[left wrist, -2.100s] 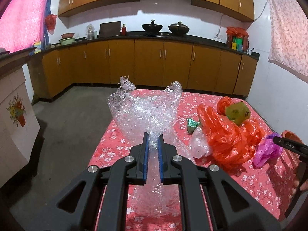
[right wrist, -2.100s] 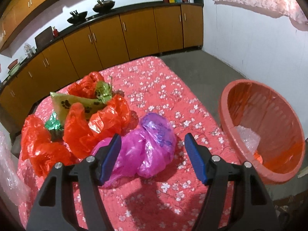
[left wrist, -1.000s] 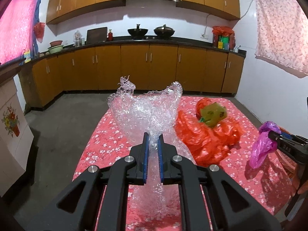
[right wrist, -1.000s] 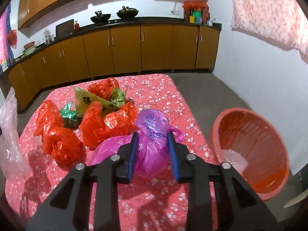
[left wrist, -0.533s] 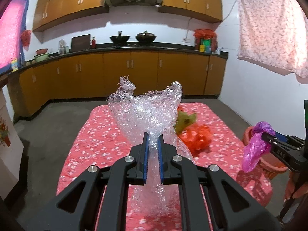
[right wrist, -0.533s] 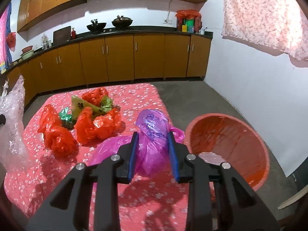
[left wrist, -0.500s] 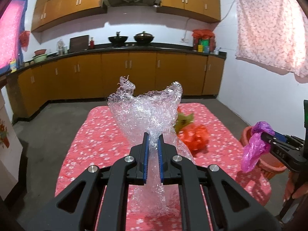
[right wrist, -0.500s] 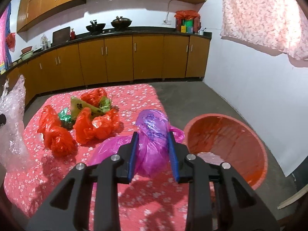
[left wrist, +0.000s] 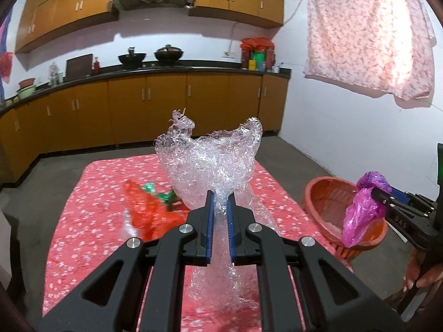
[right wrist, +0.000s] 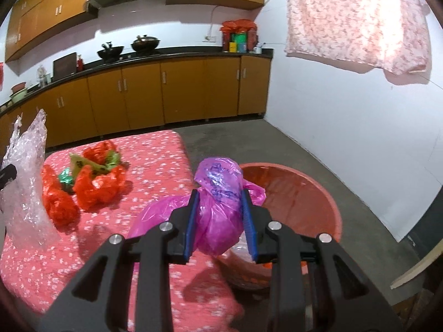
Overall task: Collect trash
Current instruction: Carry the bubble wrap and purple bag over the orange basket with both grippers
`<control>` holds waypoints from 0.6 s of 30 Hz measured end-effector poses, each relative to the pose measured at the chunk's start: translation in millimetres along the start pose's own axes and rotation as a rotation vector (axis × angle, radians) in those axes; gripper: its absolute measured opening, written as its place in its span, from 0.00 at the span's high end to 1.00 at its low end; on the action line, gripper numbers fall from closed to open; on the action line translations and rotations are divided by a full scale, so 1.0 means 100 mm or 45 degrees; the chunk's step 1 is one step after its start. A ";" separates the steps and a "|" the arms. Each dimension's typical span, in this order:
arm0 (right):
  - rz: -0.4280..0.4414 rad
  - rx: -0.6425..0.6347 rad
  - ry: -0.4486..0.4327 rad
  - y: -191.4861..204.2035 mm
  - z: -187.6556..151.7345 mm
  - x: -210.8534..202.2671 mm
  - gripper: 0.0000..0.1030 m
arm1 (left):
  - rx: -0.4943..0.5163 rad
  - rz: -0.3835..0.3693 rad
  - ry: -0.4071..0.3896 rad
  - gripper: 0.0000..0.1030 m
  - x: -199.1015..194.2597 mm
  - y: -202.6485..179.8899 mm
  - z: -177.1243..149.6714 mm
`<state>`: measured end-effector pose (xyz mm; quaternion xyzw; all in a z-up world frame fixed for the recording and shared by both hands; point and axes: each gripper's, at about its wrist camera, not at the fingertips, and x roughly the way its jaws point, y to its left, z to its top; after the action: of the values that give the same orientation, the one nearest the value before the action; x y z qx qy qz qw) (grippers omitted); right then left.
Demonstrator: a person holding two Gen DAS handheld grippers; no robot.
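Observation:
My left gripper is shut on a crumpled clear bubble wrap and holds it up over the red flowered table. In the right wrist view the same bubble wrap hangs at the far left. My right gripper is shut on a purple plastic bag, which hangs over the table's right edge next to the orange basin. From the left wrist view the purple bag dangles in front of the basin. Red plastic bags and green wrappers lie on the table.
The basin stands on the grey floor to the right of the table and holds a bit of clear plastic. Brown cabinets with a black counter run along the back wall. A pink curtain hangs on the white right wall. A person's hand holds the right gripper.
Both grippers have swung rightward and risen a little with their loads. The purple bag now hangs at the basin's near rim; the red bags have slid left in both views.

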<state>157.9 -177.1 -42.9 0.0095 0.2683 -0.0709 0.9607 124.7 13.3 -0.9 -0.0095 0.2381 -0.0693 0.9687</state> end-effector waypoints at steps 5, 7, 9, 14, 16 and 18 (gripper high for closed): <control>-0.055 0.034 0.005 -0.28 -0.02 0.00 0.71 | 0.027 -0.048 0.032 0.91 0.12 -0.20 0.00; -0.069 0.051 0.009 -0.37 -0.02 0.01 0.71 | 0.044 -0.065 0.041 0.91 0.16 -0.28 0.00; -0.083 0.067 0.012 -0.46 -0.04 0.03 0.71 | 0.062 -0.085 0.047 0.91 0.20 -0.36 0.01; -0.108 0.090 0.023 -0.60 -0.05 0.11 0.71 | 0.081 -0.131 0.060 0.91 0.30 -0.52 0.04; -0.117 0.097 0.025 -0.65 -0.05 0.13 0.71 | 0.092 -0.148 0.063 0.91 0.35 -0.60 0.06; -0.127 0.108 0.028 -0.71 -0.06 0.16 0.71 | 0.104 -0.165 0.069 0.91 0.39 -0.66 0.06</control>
<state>158.7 -249.5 -54.7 0.0376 0.2756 -0.1299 0.9517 153.4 -57.5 -10.1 0.0168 0.2599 -0.1416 0.9550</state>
